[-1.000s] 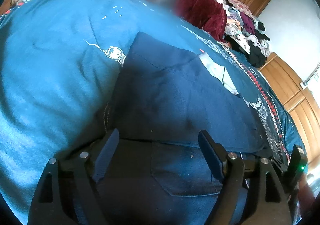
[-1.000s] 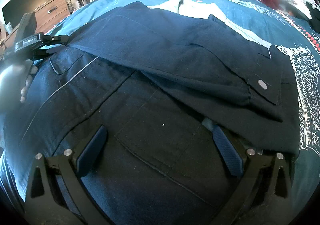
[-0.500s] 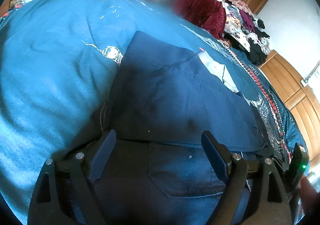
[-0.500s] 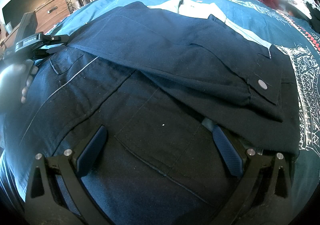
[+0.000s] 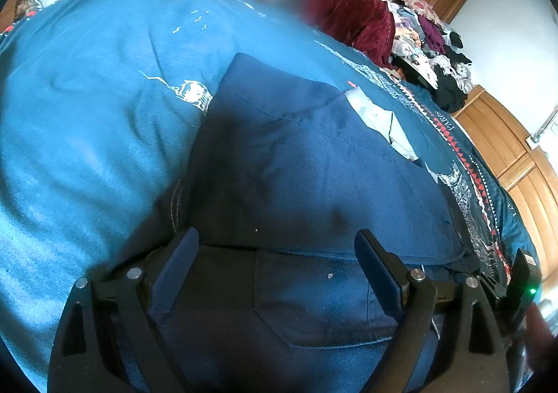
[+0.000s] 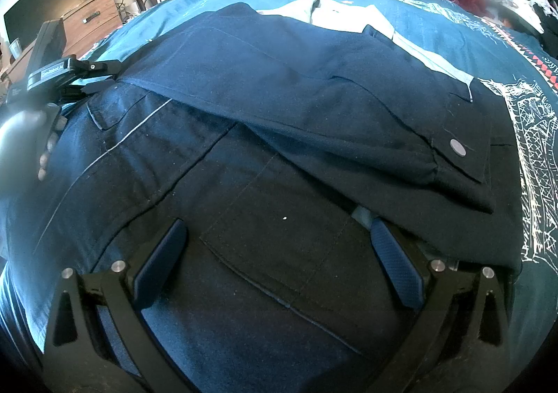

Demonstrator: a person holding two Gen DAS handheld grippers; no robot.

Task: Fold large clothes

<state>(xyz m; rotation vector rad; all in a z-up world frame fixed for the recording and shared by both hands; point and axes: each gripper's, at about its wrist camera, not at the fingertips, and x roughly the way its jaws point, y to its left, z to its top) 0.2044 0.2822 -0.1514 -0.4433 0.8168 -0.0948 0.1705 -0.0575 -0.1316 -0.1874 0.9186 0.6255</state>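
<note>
The navy jacket (image 6: 279, 106) lies spread on the blue bedspread (image 5: 87, 106), and everything here I place against it. My left gripper (image 5: 275, 250) sits low over the jacket's near part, its two blue-padded fingers (image 5: 174, 271) spread wide with nothing between them but flat cloth — a patch pocket (image 5: 314, 302) lies in the gap, and the folded upper layer's edge runs across just beyond the fingertips. I cannot tell whether the pads touch the fabric. My right gripper (image 6: 279, 236) hangs over another stretch of the same jacket, jaws likewise wide apart, straddling a dark stitched pocket panel (image 6: 279, 246). Beyond my right fingertips a sleeve (image 6: 348, 148) lies folded across the jacket's body, its cuff with a silver snap button (image 6: 457, 146) pointing to the right. The jacket's pale lining (image 6: 348, 14) shows at its far edge. In the right wrist view my left gripper (image 6: 101, 77) appears at the jacket's left edge, my hand (image 6: 24, 145) around its handle. Past the jacket's far side, a dark red heap (image 5: 352, 19) and a pile of mixed clothes (image 5: 436, 58) sit on the bedspread.
</note>
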